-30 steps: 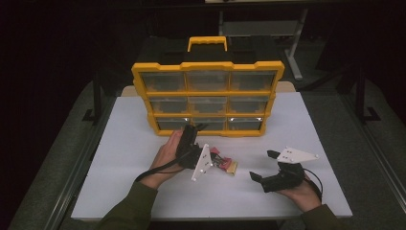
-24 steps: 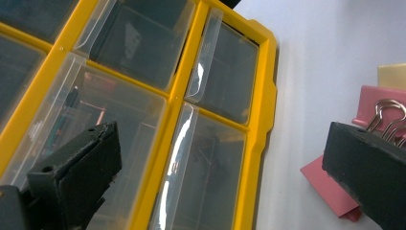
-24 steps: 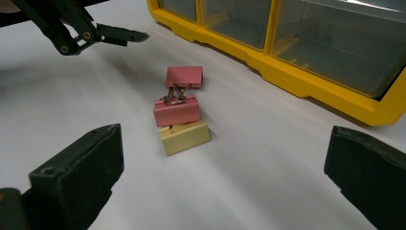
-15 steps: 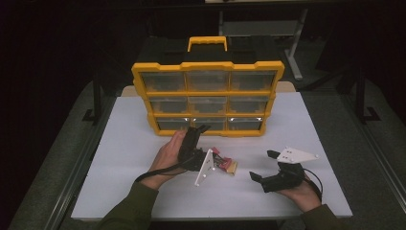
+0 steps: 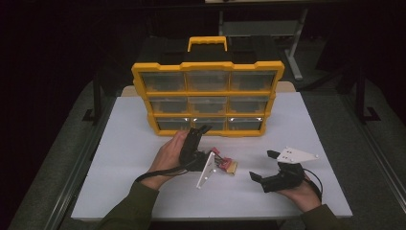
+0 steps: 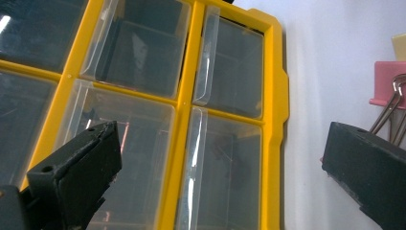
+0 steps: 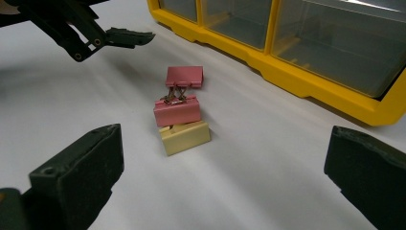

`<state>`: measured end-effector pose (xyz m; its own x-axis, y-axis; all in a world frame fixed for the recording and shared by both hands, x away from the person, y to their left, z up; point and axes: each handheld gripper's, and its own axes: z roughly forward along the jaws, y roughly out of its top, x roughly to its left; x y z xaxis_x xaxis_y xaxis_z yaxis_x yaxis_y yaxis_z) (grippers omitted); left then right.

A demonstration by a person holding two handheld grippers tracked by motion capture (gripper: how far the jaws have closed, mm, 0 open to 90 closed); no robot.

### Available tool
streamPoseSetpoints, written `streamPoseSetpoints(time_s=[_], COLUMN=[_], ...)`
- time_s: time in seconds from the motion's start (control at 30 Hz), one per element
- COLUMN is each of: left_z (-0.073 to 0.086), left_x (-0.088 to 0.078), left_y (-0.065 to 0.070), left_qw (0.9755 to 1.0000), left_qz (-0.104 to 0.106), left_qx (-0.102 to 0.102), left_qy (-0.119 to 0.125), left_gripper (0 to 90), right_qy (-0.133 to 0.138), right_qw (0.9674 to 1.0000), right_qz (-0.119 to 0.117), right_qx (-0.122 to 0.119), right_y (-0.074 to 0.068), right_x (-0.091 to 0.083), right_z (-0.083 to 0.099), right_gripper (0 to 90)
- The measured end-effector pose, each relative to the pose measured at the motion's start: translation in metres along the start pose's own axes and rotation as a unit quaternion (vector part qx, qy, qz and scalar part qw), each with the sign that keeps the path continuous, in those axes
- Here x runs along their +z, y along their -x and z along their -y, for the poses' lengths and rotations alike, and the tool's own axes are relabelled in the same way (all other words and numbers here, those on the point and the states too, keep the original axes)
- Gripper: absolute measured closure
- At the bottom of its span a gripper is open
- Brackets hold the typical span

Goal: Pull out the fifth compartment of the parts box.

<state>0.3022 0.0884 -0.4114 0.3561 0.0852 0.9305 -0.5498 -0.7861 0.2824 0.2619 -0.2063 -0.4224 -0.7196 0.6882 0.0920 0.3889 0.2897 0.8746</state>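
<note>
Binder clips (image 5: pixel 224 163) in a small cluster on the white table (image 5: pixel 124 143), just in front of the yellow organizer (image 5: pixel 208 98): 2 pink (image 7: pixel 177 110) and 1 pale yellow (image 7: pixel 184 137), touching one another, wire handles of the pink pair meeting in the middle. Organizer standing upright, 3 rows of 3 clear-fronted drawers, carry handle on top. Left gripper (image 5: pixel 197 136) held in the left hand (image 5: pixel 167 155), jaws spread wide, pointed up at the bottom row of drawers, clips just beside it on its right. Right gripper (image 5: pixel 265 167) resting low on the table in the right hand (image 5: pixel 301 191), jaws also wide apart and holding nothing, aimed toward the clips from a short way off.
</note>
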Motion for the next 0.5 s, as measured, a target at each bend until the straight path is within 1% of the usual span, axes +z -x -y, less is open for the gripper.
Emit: streamPoseSetpoints(time_s=[0.17,0.23,0.5], left_z=[-0.001,-0.001,-0.003], left_x=[0.0,0.0,0.002], left_y=[-0.003,-0.006,-0.016], left_qw=[1.0,1.0,0.9998], left_qz=[-0.004,-0.007,-0.019], left_qx=[0.004,0.002,0.01], left_qy=[0.001,0.001,-0.003], left_gripper=[0.0,0.0,0.0], right_qy=[0.0,0.001,0.001], right_qw=[1.0,1.0,1.0], right_qz=[0.0,0.0,0.001], right_qx=[0.001,0.0,0.002], right_y=[0.0,0.0,0.0], right_x=[0.0,0.0,0.0], right_z=[0.0,0.0,0.0], right_gripper=[0.0,0.0,0.0])
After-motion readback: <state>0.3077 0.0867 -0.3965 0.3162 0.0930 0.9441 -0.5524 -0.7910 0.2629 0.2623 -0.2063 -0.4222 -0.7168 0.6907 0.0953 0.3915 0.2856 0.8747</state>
